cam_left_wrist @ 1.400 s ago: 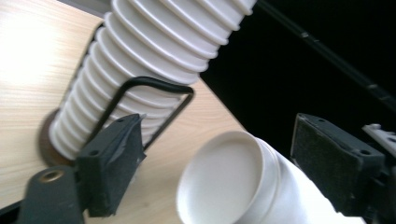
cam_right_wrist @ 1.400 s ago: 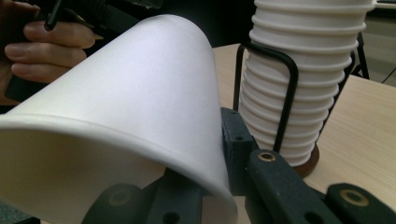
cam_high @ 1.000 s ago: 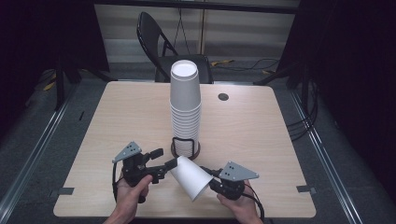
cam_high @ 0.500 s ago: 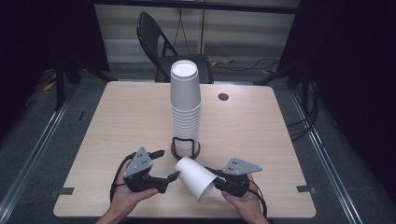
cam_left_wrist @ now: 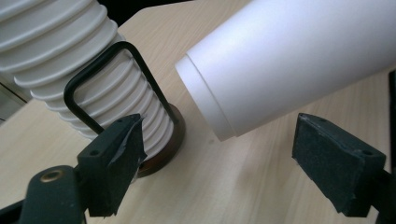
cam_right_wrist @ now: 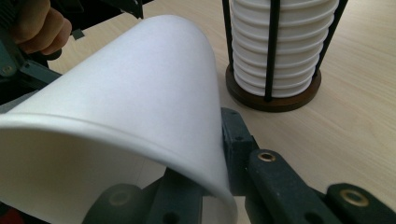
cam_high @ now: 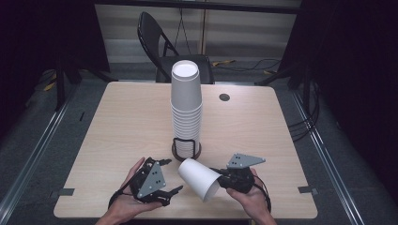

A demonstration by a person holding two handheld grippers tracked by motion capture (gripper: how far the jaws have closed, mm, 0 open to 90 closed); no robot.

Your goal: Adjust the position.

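You had the paper cup [cam_high: 199,178] lying on its side above the table [cam_high: 126,122], pinched at its rim wall by your right gripper [cam_high: 224,180], one jaw inside the mouth and one outside, with its closed base pointing toward the cup stack [cam_high: 186,110] in its wire holder [cam_high: 186,149]. Your left gripper [cam_high: 169,178] stood with its jaws spread wide and nothing between them, just left of the cup's base, short of touching it. It looked like the single cup was mid-handling, either being passed across or readied for the stack. The next move likely called for bringing the left jaws around the cup's base end [cam_left_wrist: 210,107] and pressing gently, since thin paper walls would crush easily.
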